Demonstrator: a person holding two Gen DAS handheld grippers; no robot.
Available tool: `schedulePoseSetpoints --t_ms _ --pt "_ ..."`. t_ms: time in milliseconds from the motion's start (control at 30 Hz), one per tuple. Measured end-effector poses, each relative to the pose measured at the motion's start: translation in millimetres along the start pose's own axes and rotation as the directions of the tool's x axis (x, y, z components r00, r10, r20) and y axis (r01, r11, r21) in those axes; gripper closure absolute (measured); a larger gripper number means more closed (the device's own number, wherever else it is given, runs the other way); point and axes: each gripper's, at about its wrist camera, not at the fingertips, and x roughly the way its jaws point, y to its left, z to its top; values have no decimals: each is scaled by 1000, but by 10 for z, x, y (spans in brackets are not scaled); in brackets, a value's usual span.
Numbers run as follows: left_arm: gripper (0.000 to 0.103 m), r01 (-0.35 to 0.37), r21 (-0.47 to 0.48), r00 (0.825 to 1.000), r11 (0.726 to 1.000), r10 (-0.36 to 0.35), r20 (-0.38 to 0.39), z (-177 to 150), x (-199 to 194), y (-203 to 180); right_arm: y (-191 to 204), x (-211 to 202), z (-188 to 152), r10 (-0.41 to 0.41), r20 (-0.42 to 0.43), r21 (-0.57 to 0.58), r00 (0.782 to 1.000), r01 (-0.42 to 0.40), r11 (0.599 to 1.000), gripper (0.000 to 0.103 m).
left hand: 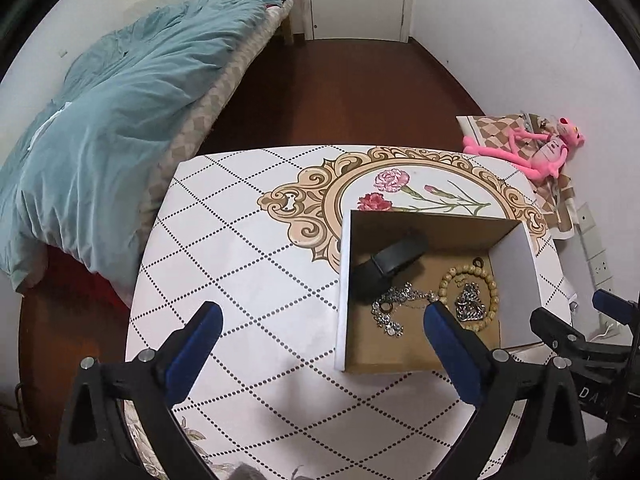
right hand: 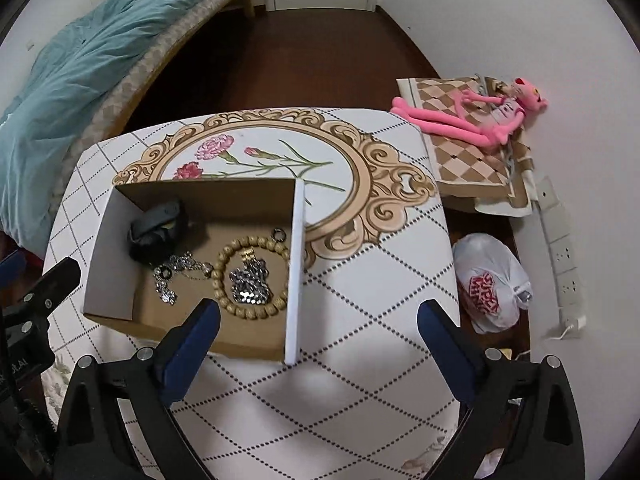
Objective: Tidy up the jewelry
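Observation:
An open cardboard box [left hand: 516, 276] [right hand: 294, 264] stands on the patterned table [left hand: 248, 264] [right hand: 360, 360]. Inside lie a black band [left hand: 384, 268] [right hand: 156, 228], a silver chain [left hand: 394, 304] [right hand: 172, 276], a wooden bead bracelet [left hand: 494, 284] [right hand: 224, 264] and a silver chain bundle [left hand: 470, 304] [right hand: 250, 284] within the bracelet. My left gripper [left hand: 324, 320] is open and empty, above the box's left wall. My right gripper [right hand: 318, 318] is open and empty, above the box's right wall; it shows at the right edge of the left wrist view [left hand: 572, 312].
A bed with a teal duvet [left hand: 120, 120] [right hand: 80, 60] is to the left. A pink plush toy [left hand: 540, 152] [right hand: 472, 116] lies on a checkered cloth at the right. A white plastic bag [right hand: 490, 284] and a power strip [right hand: 564, 264] are on the floor at the right.

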Motion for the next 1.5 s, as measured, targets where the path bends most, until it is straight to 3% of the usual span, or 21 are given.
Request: schedulePoseSetpoints --t_ms 300,600,1133,1500 --pt "0 11 -17 999 1000 -11 36 -29 -287 -19 -26 -202 -83 -10 28 25 1000 9 1000 2" --pt "1 28 -22 993 999 -25 115 -197 -957 -29 -62 -925 -249 -5 143 39 990 0 999 2" --pt "1 -22 -29 959 999 29 282 -725 -2422 -23 -127 -2552 -993 -4 363 32 932 -8 999 0" --pt "1 2 -47 964 999 10 267 -932 -2759 24 -125 -3174 -1358 -26 433 27 901 16 1000 0"
